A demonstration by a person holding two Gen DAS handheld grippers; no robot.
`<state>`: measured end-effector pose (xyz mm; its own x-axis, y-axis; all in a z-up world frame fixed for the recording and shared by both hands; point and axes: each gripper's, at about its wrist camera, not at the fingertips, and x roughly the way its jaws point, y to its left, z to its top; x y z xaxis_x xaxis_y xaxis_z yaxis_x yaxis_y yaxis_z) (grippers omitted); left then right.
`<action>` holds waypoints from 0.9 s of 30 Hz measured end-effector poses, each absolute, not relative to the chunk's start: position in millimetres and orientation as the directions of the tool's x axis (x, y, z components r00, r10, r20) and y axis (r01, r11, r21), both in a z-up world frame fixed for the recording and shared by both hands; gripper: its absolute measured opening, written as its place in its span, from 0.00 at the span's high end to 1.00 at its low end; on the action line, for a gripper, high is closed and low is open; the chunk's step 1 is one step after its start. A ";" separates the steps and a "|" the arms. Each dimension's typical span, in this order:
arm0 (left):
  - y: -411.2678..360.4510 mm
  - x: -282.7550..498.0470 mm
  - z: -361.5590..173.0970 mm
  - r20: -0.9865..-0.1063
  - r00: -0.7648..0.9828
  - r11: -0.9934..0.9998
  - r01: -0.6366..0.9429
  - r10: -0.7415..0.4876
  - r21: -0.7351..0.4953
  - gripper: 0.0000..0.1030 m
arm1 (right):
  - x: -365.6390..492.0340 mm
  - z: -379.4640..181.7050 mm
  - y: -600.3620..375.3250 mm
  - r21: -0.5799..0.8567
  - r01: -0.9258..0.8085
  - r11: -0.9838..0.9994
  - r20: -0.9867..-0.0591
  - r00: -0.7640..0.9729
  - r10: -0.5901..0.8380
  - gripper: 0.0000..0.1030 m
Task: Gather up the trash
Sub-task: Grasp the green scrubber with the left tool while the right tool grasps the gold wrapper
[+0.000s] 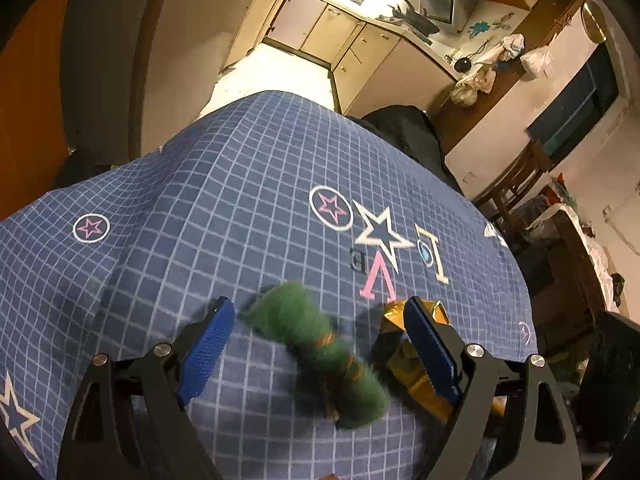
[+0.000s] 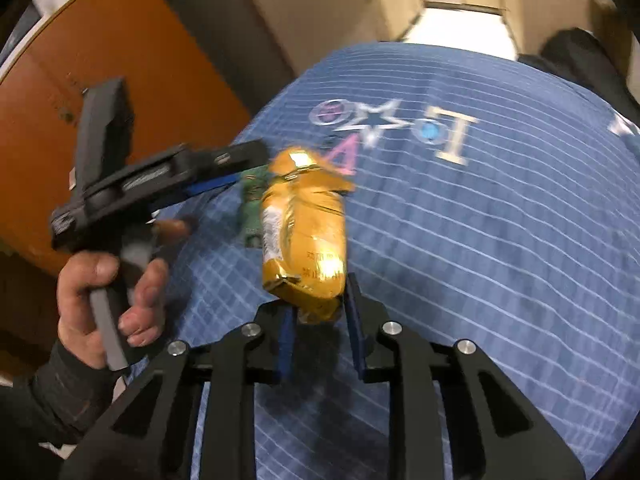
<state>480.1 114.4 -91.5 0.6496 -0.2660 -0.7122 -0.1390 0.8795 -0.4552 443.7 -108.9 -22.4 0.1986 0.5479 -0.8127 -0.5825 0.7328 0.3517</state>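
A green crumpled wrapper [image 1: 320,344] lies on the blue checked tablecloth [image 1: 224,184], between the spread fingers of my left gripper [image 1: 320,332], which is open and touches nothing. A gold foil snack wrapper [image 2: 304,236] is held in my right gripper [image 2: 320,316], which is shut on its lower end, above the cloth. The gold wrapper also shows in the left wrist view [image 1: 400,344], just behind my left gripper's right finger. In the right wrist view the left gripper [image 2: 240,168] reaches in from the left, with the green wrapper [image 2: 252,204] blurred beyond it.
The tablecloth [image 2: 500,260] carries star and letter prints. A dark chair back [image 1: 404,128] stands at the table's far edge. Kitchen cabinets [image 1: 328,28] and a cluttered counter are beyond. An orange door [image 2: 100,80] is on the left.
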 end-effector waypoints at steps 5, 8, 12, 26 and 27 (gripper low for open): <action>107.6 450.8 -88.4 -0.718 0.658 0.894 -0.153 -0.225 -0.421 0.17 | 440.9 -23.6 -118.0 0.283 -0.578 0.765 -0.831 0.251 0.497 0.79; 94.9 443.0 -91.8 -0.733 0.653 0.919 -0.145 -0.190 -0.367 0.17 | 436.8 -21.3 -117.6 0.245 -0.593 0.767 -0.825 0.289 0.486 0.64; 75.9 447.4 -92.1 -0.745 0.650 0.946 -0.125 -0.150 -0.300 0.17 | 423.2 -14.9 -126.7 0.194 -0.610 0.768 -0.817 0.333 0.471 0.52; 97.1 431.0 -94.7 -0.760 0.644 0.979 -0.081 -0.091 -0.185 0.60 | 417.0 -2.9 -92.4 0.087 -0.695 0.714 -0.819 0.358 0.448 0.52; 96.1 430.8 -94.9 -0.760 0.644 0.981 -0.079 -0.087 -0.179 0.60 | 419.1 -8.0 -86.6 0.075 -0.698 0.712 -0.823 0.360 0.440 0.52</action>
<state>430.8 96.1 -94.9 0.6436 -0.0867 -0.7604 -0.0795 0.9806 -0.1791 419.1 -86.6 -8.0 0.3597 0.4398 -0.8229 -0.6985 0.7117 0.0750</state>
